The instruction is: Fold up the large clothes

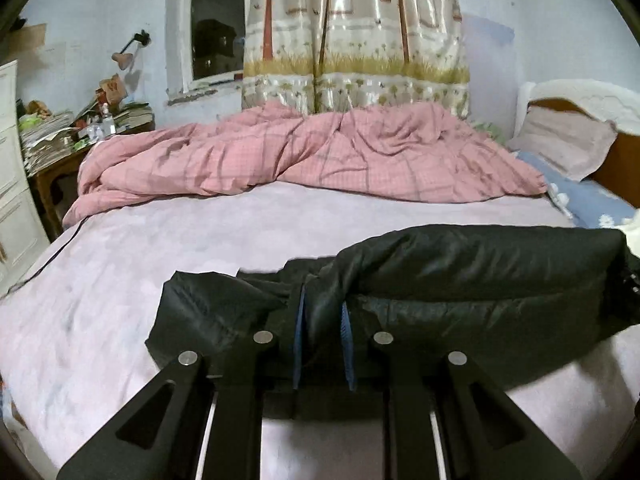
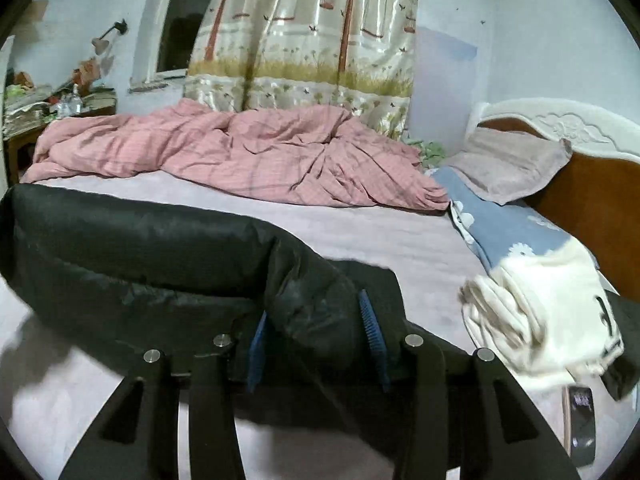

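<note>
A black padded garment [image 1: 460, 272] hangs stretched between both grippers above the pale lilac bed sheet [image 1: 140, 272]. My left gripper [image 1: 323, 312] is shut on a bunched fold near the garment's left end; a loose flap hangs to its left. In the right wrist view the same garment [image 2: 140, 248] runs off to the left, and my right gripper [image 2: 316, 320] is shut on a thick bundle of its right end. Blue pads [image 2: 370, 320] press the fabric on both sides.
A crumpled pink duvet [image 1: 320, 152] lies across the far side of the bed. A blue pillow [image 2: 500, 224], a folded white garment [image 2: 540, 320] and a phone [image 2: 580, 424] lie at right by the wooden headboard [image 2: 592, 200]. A cluttered bedside table [image 1: 68, 136] stands at left.
</note>
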Demonstrator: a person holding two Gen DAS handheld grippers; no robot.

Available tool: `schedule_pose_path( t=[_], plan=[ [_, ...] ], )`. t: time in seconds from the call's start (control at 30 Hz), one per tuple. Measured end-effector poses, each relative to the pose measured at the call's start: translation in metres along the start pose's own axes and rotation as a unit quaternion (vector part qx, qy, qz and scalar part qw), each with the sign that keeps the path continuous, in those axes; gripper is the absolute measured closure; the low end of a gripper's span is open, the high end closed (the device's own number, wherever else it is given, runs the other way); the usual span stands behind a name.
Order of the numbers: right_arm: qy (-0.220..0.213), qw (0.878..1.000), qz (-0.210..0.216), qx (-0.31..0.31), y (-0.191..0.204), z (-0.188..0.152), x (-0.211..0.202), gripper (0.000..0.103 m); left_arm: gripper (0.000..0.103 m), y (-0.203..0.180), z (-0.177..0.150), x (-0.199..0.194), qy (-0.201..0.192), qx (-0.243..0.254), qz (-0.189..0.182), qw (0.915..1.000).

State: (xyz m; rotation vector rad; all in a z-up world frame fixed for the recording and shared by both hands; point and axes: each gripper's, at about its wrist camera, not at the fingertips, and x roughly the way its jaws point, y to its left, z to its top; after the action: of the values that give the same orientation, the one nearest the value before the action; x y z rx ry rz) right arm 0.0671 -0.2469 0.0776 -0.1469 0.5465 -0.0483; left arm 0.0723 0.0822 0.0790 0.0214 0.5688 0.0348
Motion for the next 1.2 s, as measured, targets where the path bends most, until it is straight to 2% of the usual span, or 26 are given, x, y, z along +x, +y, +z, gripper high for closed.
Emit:
schedule_pose_path(
  t=[0.1, 0.23, 0.33, 0.47, 0.6, 0.67, 0.73, 0.77, 0.8, 0.87, 1.03, 1.1, 1.2],
  plan=[
    [0.017, 1.000, 0.004, 0.014, -0.002, 0.014, 0.035, 0.059, 0.087, -0.005, 0.015, 0.043, 0.027, 0.004, 0.009, 0.9996],
    [0.039, 0.999, 0.006, 0.032, -0.005, 0.027, 0.079, 0.059, 0.087, -0.013, 0.023, 0.075, 0.028, 0.014, 0.018, 0.9994],
    [0.057, 0.998, 0.007, 0.037, -0.002, 0.030, 0.109, 0.059, 0.087, -0.011, 0.024, 0.103, 0.040, 0.003, 0.009, 0.9991],
    [0.057, 0.997, 0.004, 0.043, 0.001, 0.027, 0.129, 0.058, 0.086, -0.011, 0.020, 0.131, 0.047, 0.004, -0.002, 0.9989],
    [0.051, 0.998, 0.005, 0.043, -0.001, 0.028, 0.138, 0.053, 0.083, -0.014, 0.020, 0.140, 0.039, 0.016, -0.003, 0.9991],
    [0.050, 0.997, 0.016, 0.052, -0.007, 0.030, 0.136, 0.051, 0.082, -0.011, 0.021, 0.136, 0.034, 0.014, -0.008, 0.9993],
    [0.032, 0.997, 0.021, 0.065, -0.016, 0.031, 0.121, 0.037, 0.077, -0.007, 0.024, 0.124, 0.021, 0.007, -0.016, 0.9996],
    [0.019, 0.997, 0.023, 0.069, -0.022, 0.030, 0.111, 0.033, 0.067, -0.005, 0.025, 0.113, 0.006, 0.006, -0.020, 0.9998],
    [0.007, 0.997, 0.024, 0.073, -0.026, 0.031, 0.103, 0.025, 0.048, -0.002, 0.025, 0.103, -0.008, 0.006, -0.021, 0.9997],
    [-0.024, 0.996, 0.027, 0.086, -0.042, 0.031, 0.077, 0.020, 0.029, 0.004, 0.027, 0.077, -0.043, 0.004, -0.013, 0.9990],
    [-0.067, 0.989, 0.047, 0.120, -0.076, 0.027, 0.024, 0.018, 0.020, 0.017, 0.026, 0.018, -0.096, 0.006, -0.029, 0.9949],
    [-0.071, 0.989, 0.057, 0.117, -0.080, 0.020, 0.008, 0.018, 0.020, 0.018, 0.021, 0.001, -0.102, 0.023, -0.041, 0.9936],
    [-0.063, 0.989, 0.096, 0.089, -0.077, 0.002, -0.011, 0.018, 0.020, 0.016, 0.008, -0.011, -0.099, 0.038, -0.051, 0.9931]
  ],
)
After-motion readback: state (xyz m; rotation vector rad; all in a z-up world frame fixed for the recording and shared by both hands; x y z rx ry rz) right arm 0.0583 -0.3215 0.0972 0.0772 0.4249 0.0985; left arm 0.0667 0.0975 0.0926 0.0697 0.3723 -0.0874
